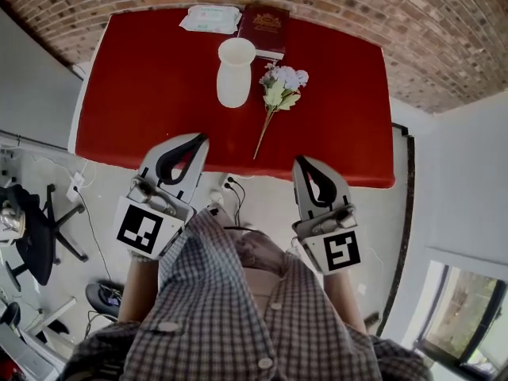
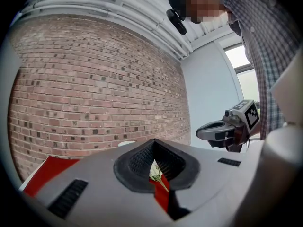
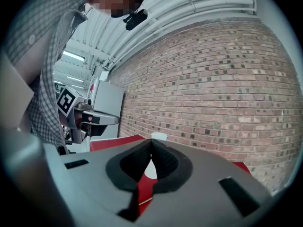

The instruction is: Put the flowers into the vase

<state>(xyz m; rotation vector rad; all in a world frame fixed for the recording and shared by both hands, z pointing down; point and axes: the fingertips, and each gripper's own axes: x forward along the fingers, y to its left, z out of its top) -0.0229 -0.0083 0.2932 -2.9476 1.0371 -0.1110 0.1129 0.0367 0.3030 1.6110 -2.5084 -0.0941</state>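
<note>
A white vase (image 1: pixel 236 74) stands upright at the back middle of the red table (image 1: pixel 151 94). Right of it lies a bunch of pale flowers (image 1: pixel 282 86), blooms toward the wall and the long stem pointing toward me. Both grippers hover off the table's near edge, apart from the flowers. My left gripper (image 1: pixel 198 139) is shut and holds nothing; its own view shows the closed jaws (image 2: pixel 154 144) and a bloom (image 2: pixel 155 171) through the gap. My right gripper (image 1: pixel 302 162) is likewise shut and holds nothing; past its jaws (image 3: pixel 151 143) the vase (image 3: pixel 159 137) shows.
A dark red book (image 1: pixel 264 28) and a pack of wipes (image 1: pixel 210 18) lie at the table's far edge against the brick wall (image 1: pixel 413 22). An office chair (image 1: pixel 32 236) and cables (image 1: pixel 230 187) are on the floor beside me.
</note>
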